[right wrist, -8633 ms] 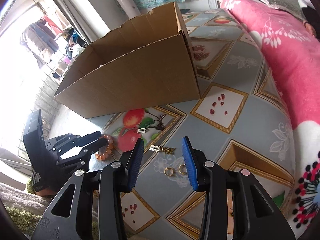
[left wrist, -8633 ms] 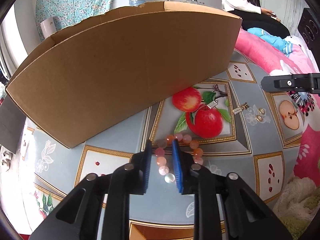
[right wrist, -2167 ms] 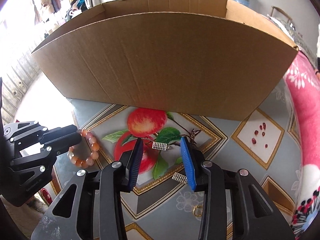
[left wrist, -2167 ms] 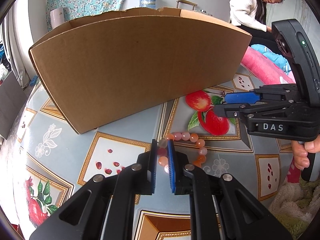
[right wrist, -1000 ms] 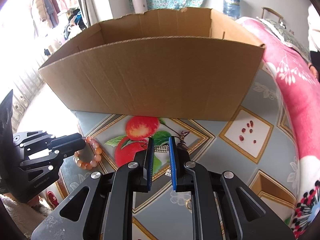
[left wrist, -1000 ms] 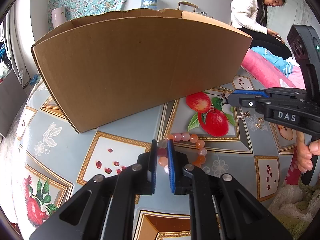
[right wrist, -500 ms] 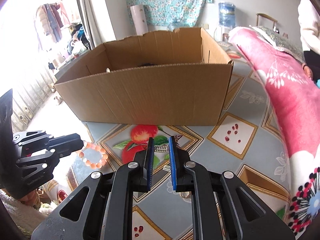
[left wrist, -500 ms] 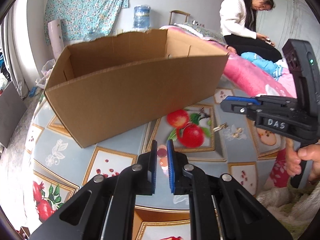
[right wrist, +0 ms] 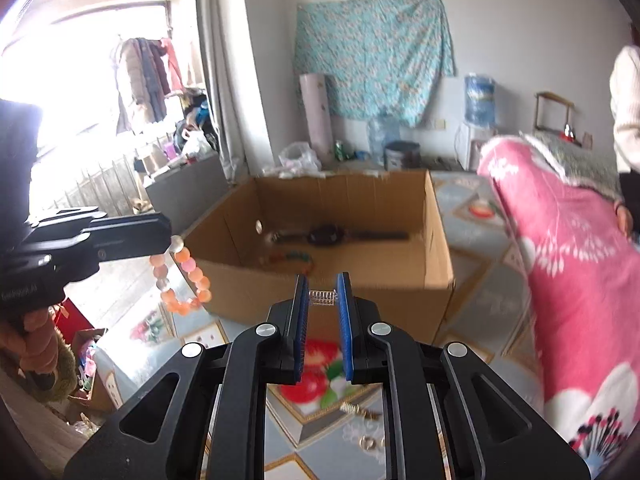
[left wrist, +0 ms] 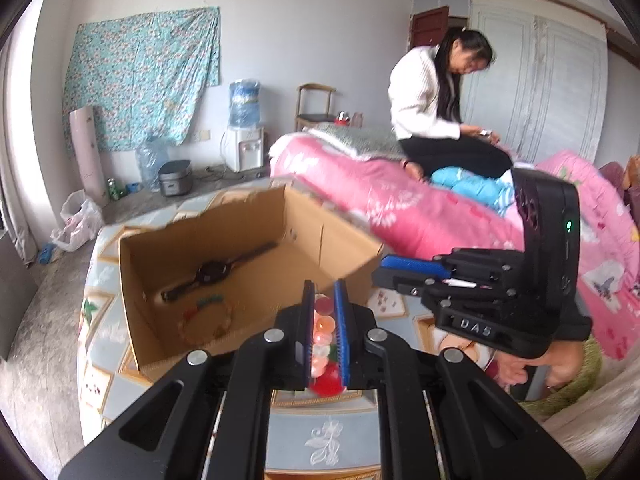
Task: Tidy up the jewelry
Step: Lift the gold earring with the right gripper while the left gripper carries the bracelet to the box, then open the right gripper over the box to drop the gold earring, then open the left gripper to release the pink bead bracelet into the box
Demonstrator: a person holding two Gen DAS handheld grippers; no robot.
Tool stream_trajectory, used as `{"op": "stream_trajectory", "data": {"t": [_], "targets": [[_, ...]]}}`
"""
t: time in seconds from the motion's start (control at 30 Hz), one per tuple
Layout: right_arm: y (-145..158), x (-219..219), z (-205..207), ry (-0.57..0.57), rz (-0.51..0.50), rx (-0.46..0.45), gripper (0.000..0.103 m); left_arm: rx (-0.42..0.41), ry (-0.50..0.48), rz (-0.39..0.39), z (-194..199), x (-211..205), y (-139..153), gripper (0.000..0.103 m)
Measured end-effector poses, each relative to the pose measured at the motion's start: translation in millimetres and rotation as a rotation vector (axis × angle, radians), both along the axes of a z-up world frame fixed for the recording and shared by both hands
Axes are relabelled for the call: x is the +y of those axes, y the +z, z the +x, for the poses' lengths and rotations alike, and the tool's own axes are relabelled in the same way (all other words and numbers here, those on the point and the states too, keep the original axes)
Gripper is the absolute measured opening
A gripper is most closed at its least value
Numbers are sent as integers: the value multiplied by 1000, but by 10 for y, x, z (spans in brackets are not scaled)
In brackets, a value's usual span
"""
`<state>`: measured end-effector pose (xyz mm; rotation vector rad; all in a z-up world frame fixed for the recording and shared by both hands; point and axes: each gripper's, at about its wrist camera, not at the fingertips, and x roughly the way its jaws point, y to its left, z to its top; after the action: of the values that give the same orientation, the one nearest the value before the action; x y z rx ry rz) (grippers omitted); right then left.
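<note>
My left gripper [left wrist: 324, 296] is shut on an orange-pink bead bracelet [left wrist: 323, 326]; in the right wrist view that bracelet [right wrist: 182, 276] dangles from the left gripper [right wrist: 170, 236] beside the box's left corner. My right gripper [right wrist: 323, 294] is shut on a small silver earring [right wrist: 323, 295], held just in front of the open cardboard box [right wrist: 436, 240]. From the left wrist view the right gripper [left wrist: 384, 266] hovers by the box's [left wrist: 132, 280] right corner. A black watch [right wrist: 326, 235] and a multicoloured bead bracelet [left wrist: 206, 316] lie inside the box.
On the fruit-patterned table [right wrist: 332, 432] remain a second silver earring [right wrist: 350, 408] and gold rings [right wrist: 370, 443]. A pink quilt [right wrist: 568, 260] borders the table on the right. A person in a white top [left wrist: 424, 96] sits on the bed behind.
Both grippers have risen with their loads, from table level to above the box's front wall, so the box's inside now shows. The bracelet now hangs free of the table.
</note>
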<state>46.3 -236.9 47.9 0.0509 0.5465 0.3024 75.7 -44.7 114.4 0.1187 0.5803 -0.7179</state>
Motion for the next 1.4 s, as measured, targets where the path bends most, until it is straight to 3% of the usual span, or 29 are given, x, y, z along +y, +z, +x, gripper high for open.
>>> {"op": "stream_trajectory", "data": {"t": [0.13, 0.27, 0.4, 0.5, 0.67, 0.77, 0.83, 1.03, 1.2, 1.4], "targets": [[314, -60, 156, 51, 15, -61, 12, 2, -21, -70, 196, 20, 272, 9], [442, -88, 552, 115, 21, -29, 12, 12, -4, -70, 508, -43, 342, 9], [424, -117, 1101, 197, 54, 108, 12, 98, 5, -65, 898, -125, 152, 9], [274, -90, 1553, 246, 79, 261, 12, 188, 24, -47, 1172, -181, -130, 9], [-119, 43, 2187, 263, 29, 503, 13, 381, 54, -67, 1548, -163, -620, 9], [-246, 117, 2338, 250, -7, 558, 18, 437, 74, -67, 1656, -158, -784, 9], [-229, 124, 2382, 231, -28, 538, 31, 465, 82, -76, 1711, -144, -846, 9], [123, -134, 2247, 185, 44, 398, 32, 486, 71, -58, 1785, -218, -773, 9], [398, -471, 2015, 126, 93, 282, 34, 501, 45, 18, 2104, -428, -661, 9], [425, -605, 1875, 117, 116, 246, 36, 605, 73, 118, 2595, -703, -919, 9]]}}
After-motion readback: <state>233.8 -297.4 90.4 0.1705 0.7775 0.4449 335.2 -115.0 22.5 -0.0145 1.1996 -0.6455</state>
